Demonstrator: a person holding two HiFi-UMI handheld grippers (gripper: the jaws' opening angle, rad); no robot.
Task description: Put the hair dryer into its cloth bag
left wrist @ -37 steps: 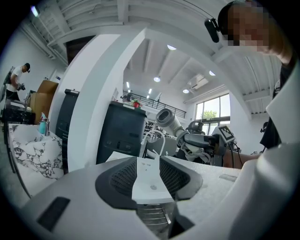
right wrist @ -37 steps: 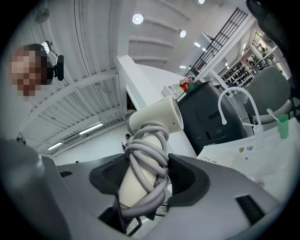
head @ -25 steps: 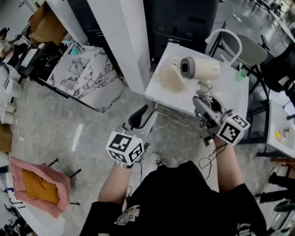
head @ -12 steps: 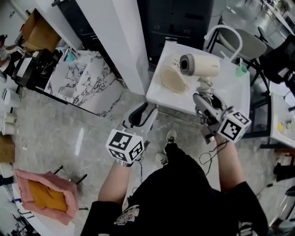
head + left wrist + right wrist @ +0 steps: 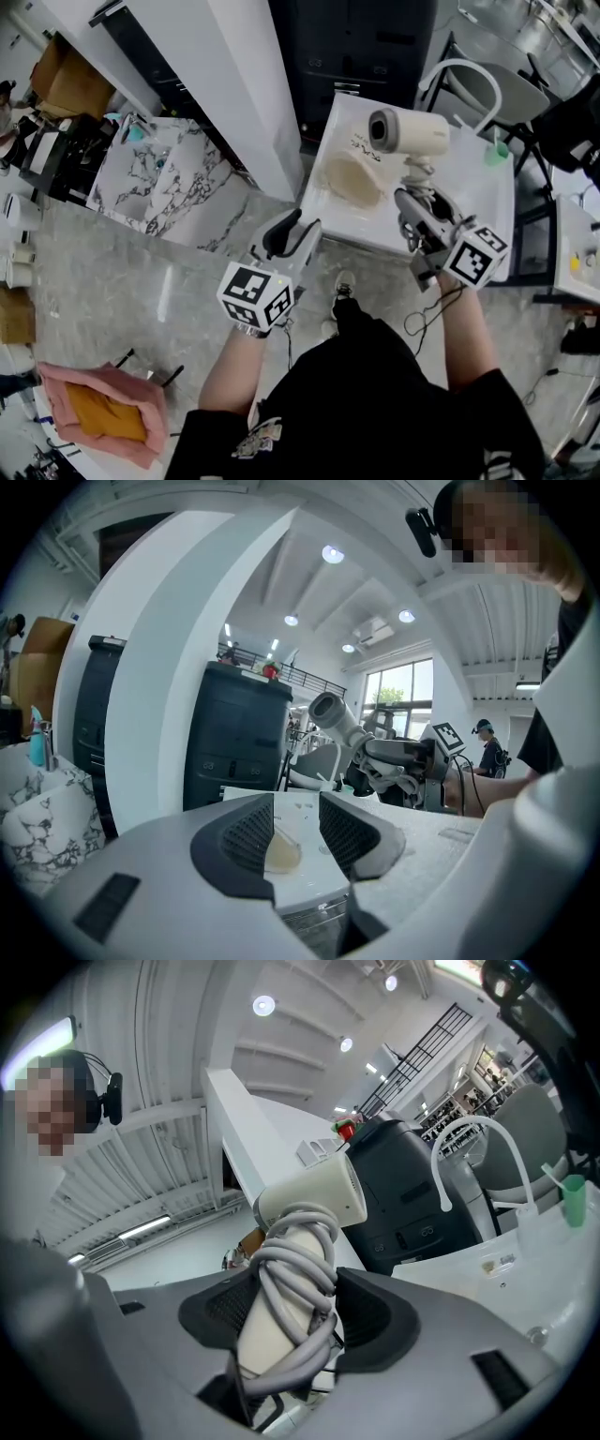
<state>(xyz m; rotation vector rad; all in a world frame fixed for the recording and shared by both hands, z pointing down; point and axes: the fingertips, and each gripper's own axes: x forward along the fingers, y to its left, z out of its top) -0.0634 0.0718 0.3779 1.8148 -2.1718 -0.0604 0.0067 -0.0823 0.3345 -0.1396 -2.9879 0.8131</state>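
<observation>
My right gripper (image 5: 415,208) is shut on the handle of the cream hair dryer (image 5: 411,132), which has its grey cord wound round it. The dryer stands upright over the white table (image 5: 473,192), its barrel lying crosswise. In the right gripper view the pads (image 5: 246,1305) press on the cord-wrapped handle of the hair dryer (image 5: 309,1199). The beige cloth bag (image 5: 353,178) lies flat on the table's left part. My left gripper (image 5: 292,234) is open and empty at the table's near left edge; the cloth bag (image 5: 281,853) shows beyond its jaws.
A white chair (image 5: 469,80) and a green cup (image 5: 497,152) are at the table's far right. A dark cabinet (image 5: 375,47) stands behind, a white pillar (image 5: 234,75) and a marble-topped stand (image 5: 159,178) to the left. A pink bag (image 5: 103,412) is at the lower left.
The person has stepped toward the table. Both grippers have moved forward, the left one up to the table's edge. The dryer stays in the right gripper.
</observation>
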